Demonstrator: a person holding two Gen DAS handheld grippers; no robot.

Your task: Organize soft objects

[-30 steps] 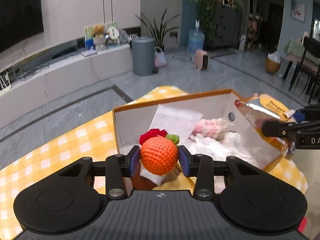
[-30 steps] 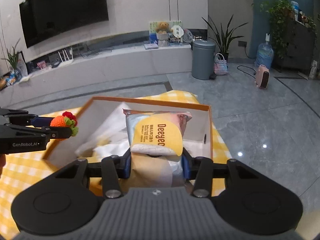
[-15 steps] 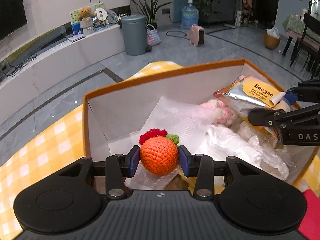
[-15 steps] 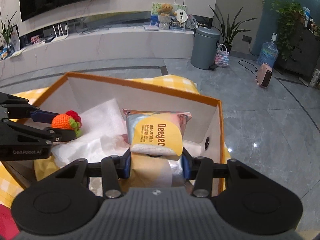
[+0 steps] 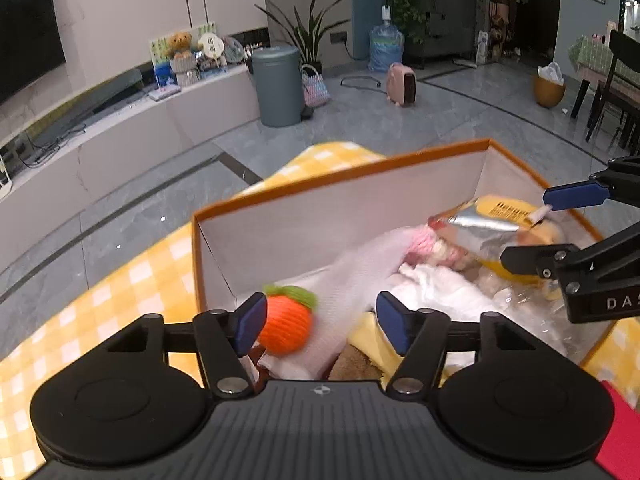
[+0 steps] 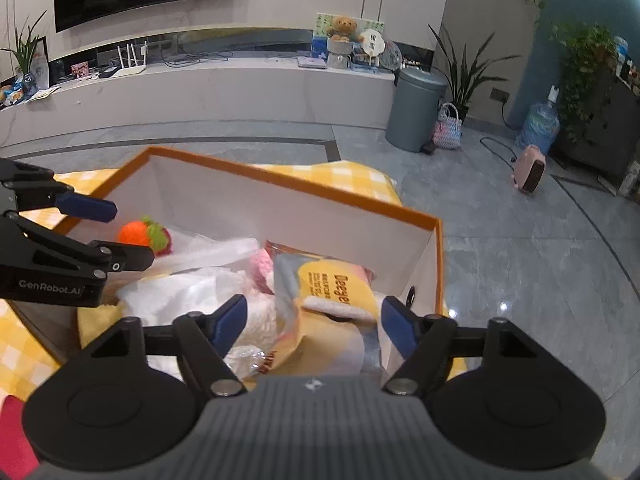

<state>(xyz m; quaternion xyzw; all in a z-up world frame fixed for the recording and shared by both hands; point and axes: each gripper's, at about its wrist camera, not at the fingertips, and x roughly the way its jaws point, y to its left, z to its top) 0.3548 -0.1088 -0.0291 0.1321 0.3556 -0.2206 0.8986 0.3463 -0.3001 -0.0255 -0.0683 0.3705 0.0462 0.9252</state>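
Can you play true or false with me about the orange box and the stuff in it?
1. Both grippers are open. True: the left gripper and right gripper have their jaws spread.
2. The orange knitted fruit is squeezed between both left fingers. False: it only sits against one finger, with a gap on the other side.
3. The yellow packet lies on the floor. False: it lies inside the orange box.
4. A grey trash bin stands on the floor behind the box. True.
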